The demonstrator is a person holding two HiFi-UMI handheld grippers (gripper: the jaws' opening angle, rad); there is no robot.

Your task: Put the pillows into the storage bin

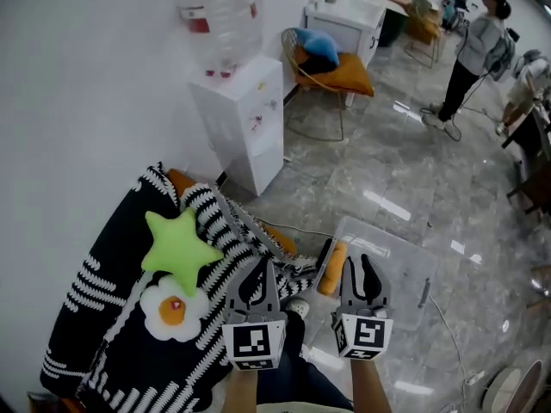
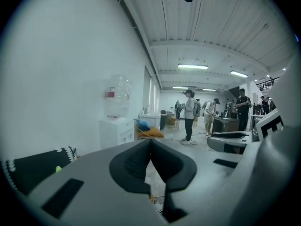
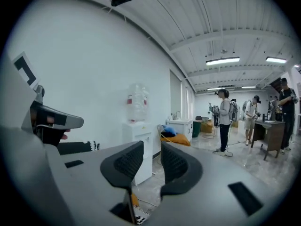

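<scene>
A green star pillow [image 1: 178,248] and a fried-egg pillow [image 1: 175,311] lie on a black-and-white blanket [image 1: 103,299] at the head view's lower left. On the floor to the right stands a clear storage bin [image 1: 398,249], with an orange pillow [image 1: 332,269] at its left end. My left gripper [image 1: 256,268] [image 2: 151,141] is held high beside the blanket, jaws touching at the tips and empty. My right gripper [image 1: 359,263] [image 3: 152,147] hovers over the bin with a narrow gap between its jaws and nothing in it. Both gripper views look level across the room.
A white water dispenser [image 1: 243,114] stands against the wall behind the blanket. Farther back is a wire chair [image 1: 331,67] with orange and blue cushions. A person [image 1: 473,50] stands on the glossy grey floor, and others are at desks [image 3: 268,126].
</scene>
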